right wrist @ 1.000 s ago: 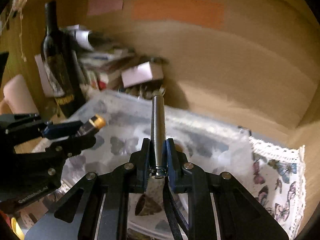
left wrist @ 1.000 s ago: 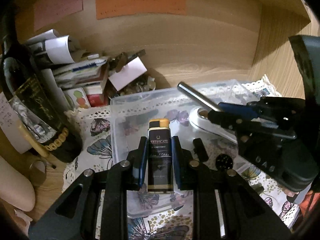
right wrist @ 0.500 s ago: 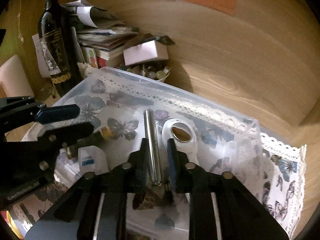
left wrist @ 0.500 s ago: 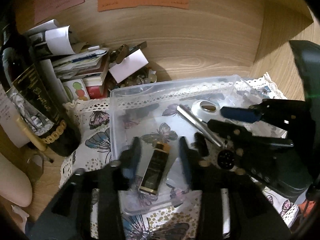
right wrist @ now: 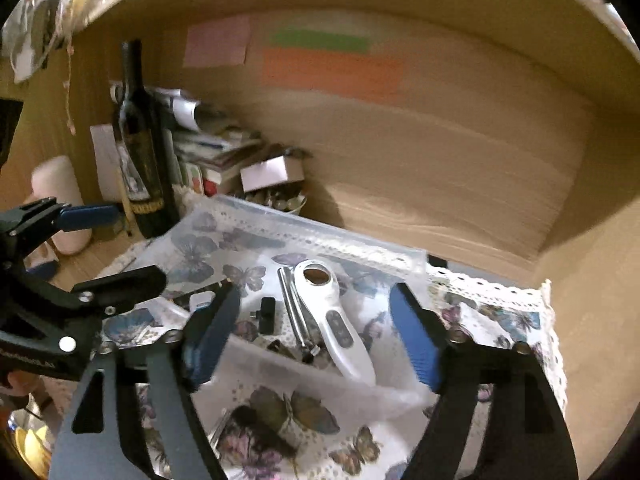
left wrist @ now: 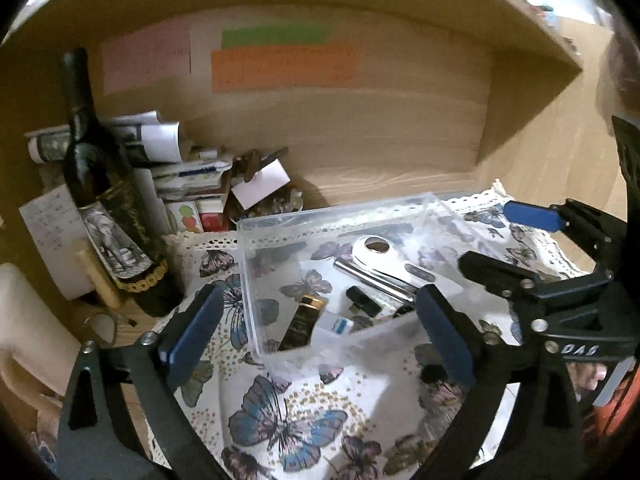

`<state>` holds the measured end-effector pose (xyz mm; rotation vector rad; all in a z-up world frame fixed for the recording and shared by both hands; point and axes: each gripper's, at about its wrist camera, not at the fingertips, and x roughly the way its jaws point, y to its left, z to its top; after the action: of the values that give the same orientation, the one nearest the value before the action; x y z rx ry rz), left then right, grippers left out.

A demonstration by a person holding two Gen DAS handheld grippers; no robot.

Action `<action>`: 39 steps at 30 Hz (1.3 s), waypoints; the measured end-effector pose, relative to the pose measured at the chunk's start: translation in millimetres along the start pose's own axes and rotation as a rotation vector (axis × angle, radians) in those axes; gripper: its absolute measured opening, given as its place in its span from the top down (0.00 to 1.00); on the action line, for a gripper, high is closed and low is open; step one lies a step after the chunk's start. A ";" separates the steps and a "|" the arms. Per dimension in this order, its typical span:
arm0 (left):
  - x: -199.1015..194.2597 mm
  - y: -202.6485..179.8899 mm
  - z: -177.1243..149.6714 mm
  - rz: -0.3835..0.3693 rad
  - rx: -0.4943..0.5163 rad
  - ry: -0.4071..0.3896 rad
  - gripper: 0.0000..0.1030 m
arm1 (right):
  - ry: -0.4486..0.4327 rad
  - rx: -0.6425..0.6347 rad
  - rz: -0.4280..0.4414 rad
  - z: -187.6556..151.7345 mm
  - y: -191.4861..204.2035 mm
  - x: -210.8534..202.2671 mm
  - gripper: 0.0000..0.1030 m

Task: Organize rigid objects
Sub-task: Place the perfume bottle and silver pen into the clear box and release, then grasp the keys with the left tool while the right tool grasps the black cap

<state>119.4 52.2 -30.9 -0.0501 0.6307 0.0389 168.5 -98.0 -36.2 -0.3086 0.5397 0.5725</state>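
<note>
A clear plastic bin (left wrist: 256,264) stands on a butterfly-print cloth (left wrist: 288,412). Inside lie a black and gold tube (left wrist: 301,323), a silver metal rod (left wrist: 370,279), a white handheld device (left wrist: 394,260) and a small black piece (left wrist: 362,301). My left gripper (left wrist: 316,332) is open and empty, pulled back in front of the bin. My right gripper (right wrist: 312,328) is open and empty above the bin's near wall (right wrist: 320,372). The rod (right wrist: 294,314) and white device (right wrist: 332,320) lie between its fingers in the right wrist view.
A dark wine bottle (left wrist: 104,196) stands left of the bin, with stacked papers and books (left wrist: 180,172) behind it. A small bowl of trinkets (left wrist: 276,204) sits by the wooden back wall. Coloured notes (left wrist: 280,64) hang on the wall. A shelf side rises at right.
Both grippers opened and let go: the black and gold tube and the silver rod now lie in the bin. Both grippers pulled back and up from the bin.
</note>
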 end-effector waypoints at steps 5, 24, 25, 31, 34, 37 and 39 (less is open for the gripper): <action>-11.5 -7.4 -17.1 -0.005 0.038 0.010 0.01 | -0.006 -0.004 -0.032 -16.5 1.2 -22.9 0.19; 10.9 -30.7 -104.8 -0.117 0.037 0.239 0.01 | 0.312 -0.038 0.133 -80.9 21.1 45.4 0.67; 10.2 -34.1 -104.7 -0.129 0.045 0.239 0.01 | 0.320 -0.040 0.138 -82.2 22.1 48.3 0.69; 20.7 -52.5 -97.7 -0.210 0.075 0.264 0.02 | 0.313 -0.054 0.127 -90.4 26.6 38.7 0.75; 31.3 -65.1 -97.0 -0.213 0.118 0.287 0.13 | 0.309 -0.050 0.112 -95.1 24.7 31.0 0.77; 42.3 -73.8 -101.6 -0.213 0.153 0.330 0.28 | 0.300 -0.018 0.097 -99.9 16.4 22.4 0.78; 44.1 -76.3 -103.5 -0.193 0.159 0.326 0.33 | 0.288 0.016 0.085 -103.4 8.4 14.6 0.78</action>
<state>98.0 -29.2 -137.7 0.0381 0.9504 -0.2099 133.2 -128.3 -130.1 -0.3566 0.8382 0.6099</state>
